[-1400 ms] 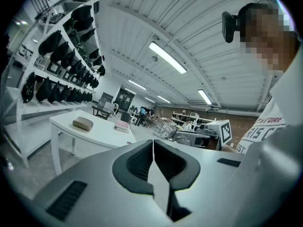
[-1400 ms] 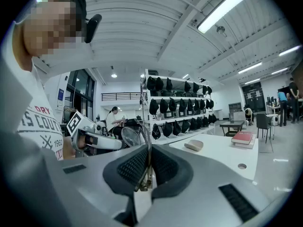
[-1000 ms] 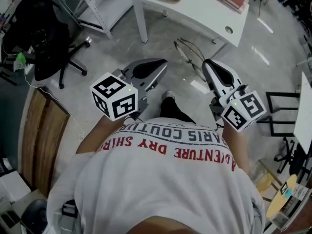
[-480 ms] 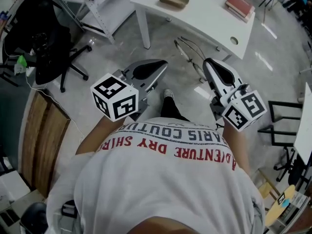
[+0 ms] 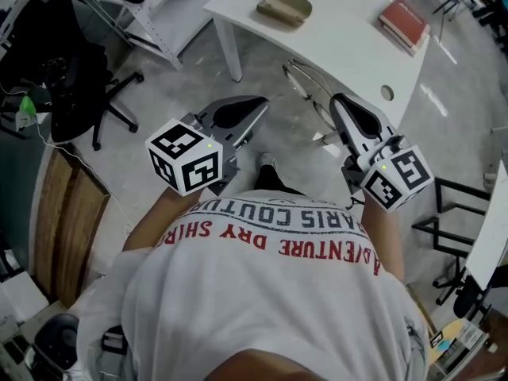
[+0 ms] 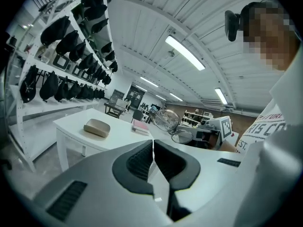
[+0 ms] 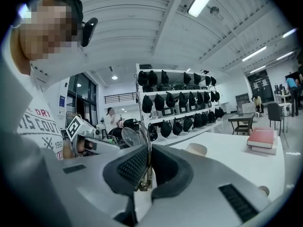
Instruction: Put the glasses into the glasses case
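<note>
My right gripper (image 5: 336,103) is shut on a temple of the thin wire-framed glasses (image 5: 304,81), which stick out ahead of it over the floor. In the right gripper view the temple runs up between the pads of the right gripper (image 7: 148,151) to a round lens (image 7: 130,136). The beige glasses case (image 5: 283,6) lies closed on the white table (image 5: 341,30) ahead; it shows too as the case (image 6: 97,127) and the case (image 7: 196,149). My left gripper (image 5: 266,101) is level beside the right, shut, with nothing in it; its pads meet in the left gripper view (image 6: 153,144).
A red book (image 5: 405,24) lies on the table's far right end, near a round cable hole (image 5: 386,93). A black office chair (image 5: 75,78) and a white rack (image 5: 143,10) stand to the left. A black metal frame (image 5: 460,213) is at the right.
The white table with the case and the book has come nearer to both grippers in the head view. The grip on the glasses is the same.
</note>
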The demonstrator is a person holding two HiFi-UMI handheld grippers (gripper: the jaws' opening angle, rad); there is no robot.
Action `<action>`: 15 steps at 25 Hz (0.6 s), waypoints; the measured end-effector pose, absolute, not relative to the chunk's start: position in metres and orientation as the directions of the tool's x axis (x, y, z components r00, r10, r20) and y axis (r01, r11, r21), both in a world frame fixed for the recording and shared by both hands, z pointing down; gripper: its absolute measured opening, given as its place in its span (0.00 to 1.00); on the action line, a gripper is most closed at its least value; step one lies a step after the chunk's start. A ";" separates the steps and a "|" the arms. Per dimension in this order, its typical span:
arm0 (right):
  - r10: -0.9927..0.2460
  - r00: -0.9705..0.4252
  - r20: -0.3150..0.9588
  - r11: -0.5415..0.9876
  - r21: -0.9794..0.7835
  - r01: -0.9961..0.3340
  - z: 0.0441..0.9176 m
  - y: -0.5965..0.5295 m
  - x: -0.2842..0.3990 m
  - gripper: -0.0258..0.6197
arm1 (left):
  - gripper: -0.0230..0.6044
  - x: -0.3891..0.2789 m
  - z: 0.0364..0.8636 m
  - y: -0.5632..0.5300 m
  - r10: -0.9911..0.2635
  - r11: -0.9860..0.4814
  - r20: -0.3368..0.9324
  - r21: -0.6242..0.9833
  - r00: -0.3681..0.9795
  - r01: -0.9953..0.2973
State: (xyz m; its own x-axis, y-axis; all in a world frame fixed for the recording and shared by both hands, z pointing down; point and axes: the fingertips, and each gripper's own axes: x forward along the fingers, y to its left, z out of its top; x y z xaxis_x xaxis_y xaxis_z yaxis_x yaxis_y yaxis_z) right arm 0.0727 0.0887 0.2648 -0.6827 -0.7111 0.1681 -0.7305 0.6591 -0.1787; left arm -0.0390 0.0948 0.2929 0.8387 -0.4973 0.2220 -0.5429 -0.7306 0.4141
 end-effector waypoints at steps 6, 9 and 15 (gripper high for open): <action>-0.679 -0.711 0.182 0.681 -0.206 -0.703 0.273 0.018 0.083 0.09 | 0.08 -0.020 0.298 0.026 -0.499 -0.714 0.251 0.423 0.830 -0.557; -0.664 -0.723 0.192 0.688 -0.222 -0.691 0.282 -0.012 0.087 0.10 | 0.08 -0.013 0.303 -0.005 -0.503 -0.702 0.268 0.428 0.822 -0.569; -0.642 -0.738 0.208 0.701 -0.231 -0.674 0.293 -0.058 0.098 0.10 | 0.08 0.002 0.313 -0.050 -0.509 -0.695 0.292 0.416 0.810 -0.587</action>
State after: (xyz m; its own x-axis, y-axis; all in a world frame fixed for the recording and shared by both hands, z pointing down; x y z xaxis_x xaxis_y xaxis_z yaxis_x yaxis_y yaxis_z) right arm 0.0979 -0.0578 0.2925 -0.7384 -0.6416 0.2075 -0.6744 0.7012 -0.2313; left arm 0.0018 -0.0498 0.3130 0.8098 -0.5088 0.2921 -0.5866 -0.6950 0.4157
